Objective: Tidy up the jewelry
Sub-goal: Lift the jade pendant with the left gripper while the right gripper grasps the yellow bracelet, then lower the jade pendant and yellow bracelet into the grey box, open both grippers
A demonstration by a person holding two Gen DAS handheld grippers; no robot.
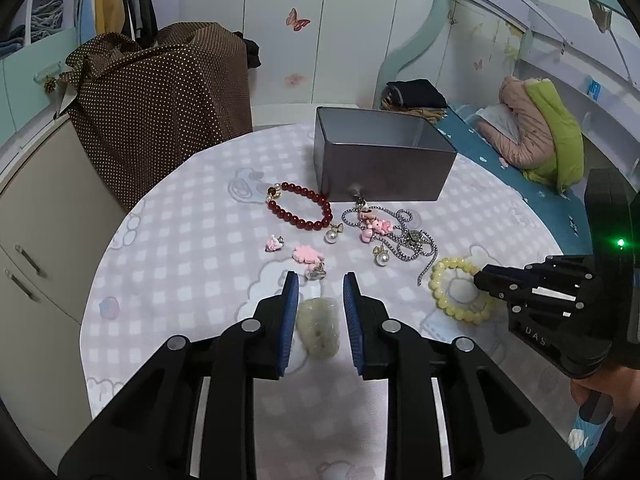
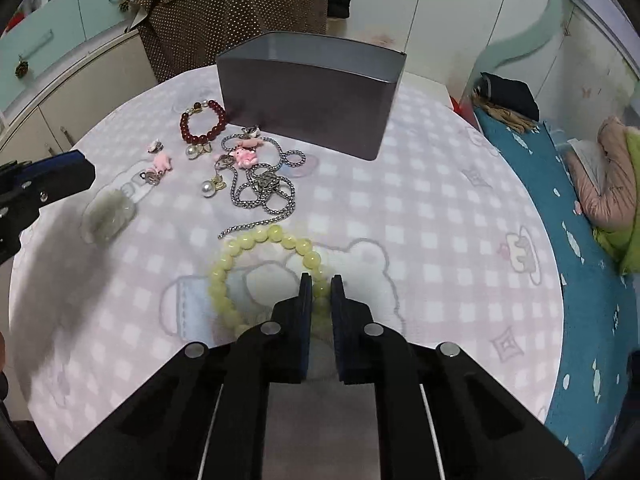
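Tablecloth (image 2: 460, 240) right of box (image 2: 312, 104) bare

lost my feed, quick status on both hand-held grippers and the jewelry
Right hand-held gripper shut on yellow bead bracelet. Left hand-held gripper open over pale green stone. Grey box path clear.

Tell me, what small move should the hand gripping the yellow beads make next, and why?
Probably lift the yellow bead bracelet straight up off the tablecloth. The right gripper has its fingers closed on the bracelet's near side, while the rest of the loop lies flat on the cloth. The grey box stands open further back, so raising it first would likely clear the silver chain.
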